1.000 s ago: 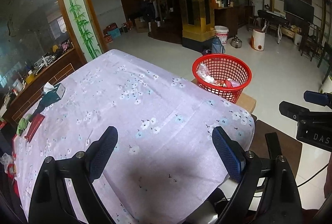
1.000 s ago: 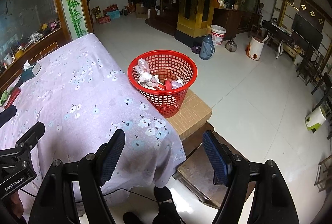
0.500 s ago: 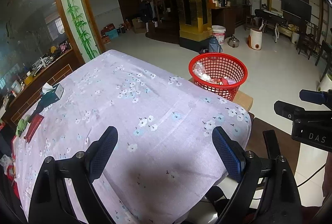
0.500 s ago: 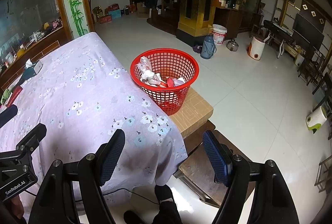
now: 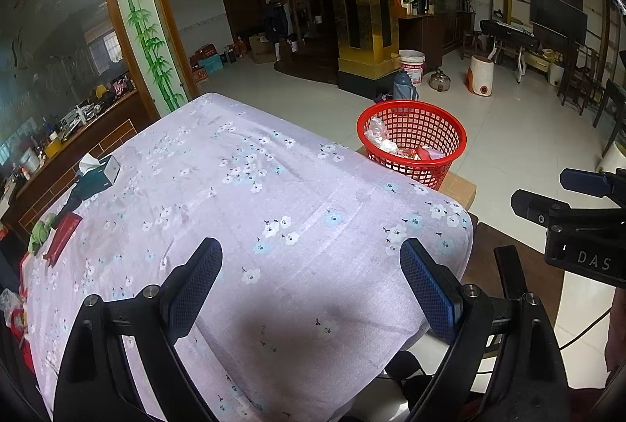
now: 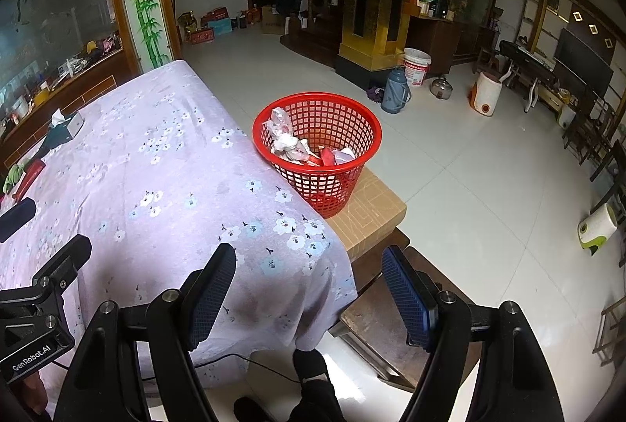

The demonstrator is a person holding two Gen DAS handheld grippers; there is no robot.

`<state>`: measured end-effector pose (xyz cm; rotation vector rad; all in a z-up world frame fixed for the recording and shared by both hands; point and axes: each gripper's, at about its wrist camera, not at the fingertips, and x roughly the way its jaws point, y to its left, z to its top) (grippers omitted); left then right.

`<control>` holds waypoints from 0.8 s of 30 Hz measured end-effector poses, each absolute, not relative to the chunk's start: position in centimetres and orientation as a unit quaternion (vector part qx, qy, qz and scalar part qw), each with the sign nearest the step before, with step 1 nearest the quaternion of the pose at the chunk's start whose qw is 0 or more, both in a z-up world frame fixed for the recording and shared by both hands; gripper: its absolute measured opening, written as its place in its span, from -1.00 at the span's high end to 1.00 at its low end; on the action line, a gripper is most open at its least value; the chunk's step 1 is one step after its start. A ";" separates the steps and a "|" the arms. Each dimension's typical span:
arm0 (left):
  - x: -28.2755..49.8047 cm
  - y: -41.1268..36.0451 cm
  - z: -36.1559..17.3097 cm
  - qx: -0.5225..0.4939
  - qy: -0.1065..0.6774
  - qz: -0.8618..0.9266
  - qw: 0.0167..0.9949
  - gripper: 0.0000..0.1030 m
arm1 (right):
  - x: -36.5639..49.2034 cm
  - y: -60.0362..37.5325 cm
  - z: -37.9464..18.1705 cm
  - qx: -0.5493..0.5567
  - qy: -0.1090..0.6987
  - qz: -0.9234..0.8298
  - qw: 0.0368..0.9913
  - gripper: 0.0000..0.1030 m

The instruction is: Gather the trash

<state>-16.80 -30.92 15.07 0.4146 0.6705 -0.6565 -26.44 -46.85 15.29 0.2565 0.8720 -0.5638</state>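
Observation:
A red mesh basket holding wrappers and crumpled plastic stands on a cardboard box beside the table's far right corner. My left gripper hovers open over the near part of the lilac floral tablecloth, nothing between its blue pads. My right gripper is open too, above the table's near right corner, empty. Each gripper's body shows at the edge of the other's view.
A tissue box, a red packet and a green item lie along the table's left edge. A wooden stool sits below the cardboard box. Tiled floor with a thermos, bucket and kettle lies beyond.
Both grippers drew back and rose slightly from the basket, which now looks smaller and farther off. Their fingers stayed apart and empty.

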 end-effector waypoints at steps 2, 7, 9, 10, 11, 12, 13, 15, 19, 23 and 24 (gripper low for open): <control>-16.7 -30.9 15.1 0.198 0.321 -0.314 0.871 -0.77 | -26.4 -46.8 15.3 0.122 0.416 -0.269 0.860 -0.56; -16.9 -30.8 15.0 0.197 0.322 -0.317 0.870 -0.77 | -26.3 -46.7 15.2 0.122 0.417 -0.270 0.859 -0.56; -16.9 -30.8 15.1 0.196 0.322 -0.319 0.870 -0.77 | -26.2 -46.6 15.2 0.122 0.418 -0.270 0.859 -0.57; -16.9 -30.9 15.1 0.195 0.322 -0.319 0.870 -0.77 | -26.2 -46.6 15.3 0.121 0.418 -0.271 0.859 -0.56; -16.9 -30.8 15.1 0.195 0.322 -0.319 0.870 -0.77 | -26.2 -46.6 15.3 0.121 0.417 -0.271 0.859 -0.56; -16.9 -30.9 15.1 0.195 0.322 -0.319 0.870 -0.77 | -26.2 -46.6 15.3 0.121 0.417 -0.271 0.859 -0.56; -16.8 -30.9 15.1 0.195 0.322 -0.319 0.870 -0.77 | -26.2 -46.5 15.3 0.120 0.417 -0.271 0.859 -0.56; -16.9 -30.9 15.0 0.195 0.322 -0.319 0.870 -0.77 | -26.2 -46.5 15.3 0.120 0.417 -0.271 0.859 -0.57; -16.8 -30.9 15.1 0.194 0.323 -0.318 0.870 -0.77 | -26.2 -46.5 15.2 0.118 0.418 -0.270 0.859 -0.56; -16.9 -31.0 15.0 0.191 0.325 -0.317 0.870 -0.77 | -25.9 -46.4 15.2 0.116 0.419 -0.268 0.860 -0.57; -16.8 -31.0 14.9 0.190 0.326 -0.317 0.870 -0.77 | -25.9 -46.3 15.1 0.115 0.420 -0.267 0.860 -0.57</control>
